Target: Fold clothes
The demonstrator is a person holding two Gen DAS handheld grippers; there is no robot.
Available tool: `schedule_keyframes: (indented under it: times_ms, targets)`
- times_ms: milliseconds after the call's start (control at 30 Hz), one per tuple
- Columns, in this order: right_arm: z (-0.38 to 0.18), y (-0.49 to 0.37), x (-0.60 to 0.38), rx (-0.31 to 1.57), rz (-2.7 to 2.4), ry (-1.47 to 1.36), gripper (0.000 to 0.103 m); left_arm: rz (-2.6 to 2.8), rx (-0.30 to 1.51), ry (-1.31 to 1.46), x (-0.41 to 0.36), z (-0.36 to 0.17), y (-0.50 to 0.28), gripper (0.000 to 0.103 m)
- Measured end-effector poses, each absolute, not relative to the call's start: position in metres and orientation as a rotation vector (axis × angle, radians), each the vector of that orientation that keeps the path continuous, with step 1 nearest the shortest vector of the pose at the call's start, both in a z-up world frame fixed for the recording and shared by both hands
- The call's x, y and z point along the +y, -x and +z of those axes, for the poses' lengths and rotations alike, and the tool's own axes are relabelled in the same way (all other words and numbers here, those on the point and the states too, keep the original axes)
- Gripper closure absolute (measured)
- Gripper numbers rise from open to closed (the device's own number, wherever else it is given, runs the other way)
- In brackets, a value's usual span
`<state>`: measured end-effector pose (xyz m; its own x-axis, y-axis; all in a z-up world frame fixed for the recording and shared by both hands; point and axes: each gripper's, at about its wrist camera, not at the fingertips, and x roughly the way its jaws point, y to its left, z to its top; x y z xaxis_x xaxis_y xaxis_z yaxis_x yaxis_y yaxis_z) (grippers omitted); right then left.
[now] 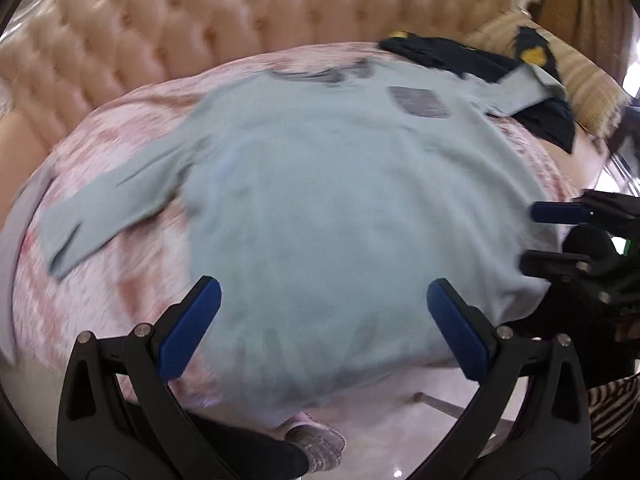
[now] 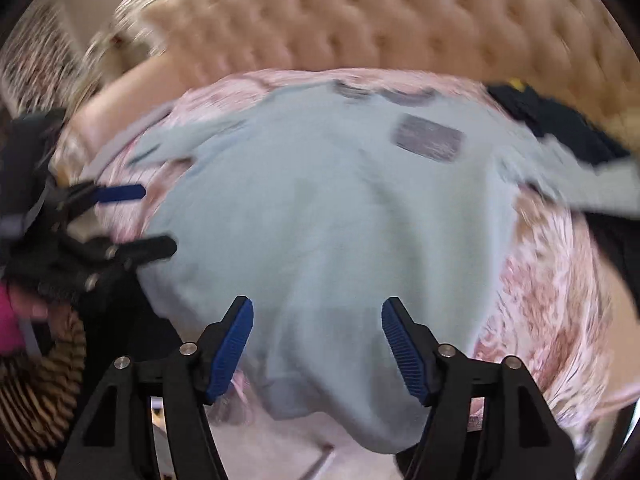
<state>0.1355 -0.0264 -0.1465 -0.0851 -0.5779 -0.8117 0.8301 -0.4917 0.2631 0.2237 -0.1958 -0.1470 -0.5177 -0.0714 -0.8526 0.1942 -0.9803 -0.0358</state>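
With both the left gripper (image 1: pixel 324 328) and right gripper (image 2: pixel 318 354) spread and empty above the pale blue long-sleeved shirt (image 1: pixel 328 208), a grasp at 6 o'clock may snag the pink patterned bedspread (image 1: pixel 100 280) beneath the overhanging hem.

left gripper (image 1: pixel 324 330): black angular frame, blue ribbed pads, silver screws | right gripper (image 2: pixel 317 350): same build | clothing: striped brown-and-cream garment (image 2: pixel 38 364), pink sleeve (image 2: pixel 10 330)

Both wrist views look steeply down, close over the pale blue shirt (image 1: pixel 328 208) (image 2: pixel 320 208), tufted sofa back (image 1: pixel 240 12) (image 2: pixel 380 20) at twelve o'clock
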Motion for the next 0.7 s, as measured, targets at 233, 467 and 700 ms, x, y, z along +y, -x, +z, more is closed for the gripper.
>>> schedule_keyframes:
  times_ms: [233, 467, 700]
  targets:
    - [-0.17, -0.131, -0.004, 0.113, -1.638, -1.281, 0.035, -2.561, 0.03, -1.589, -0.17, -0.185, -0.197, 0.0]
    - [-0.125, -0.09, 0.002, 0.133, -1.808, -1.149, 0.035, -2.544, 0.032, -1.609, -0.173, -0.183, -0.205, 0.0]
    - [-0.131, 0.013, -0.041, -0.023, -1.856, -1.204, 0.027, -2.55, 0.027, -1.617, -0.17, -0.186, -0.209, 0.0]
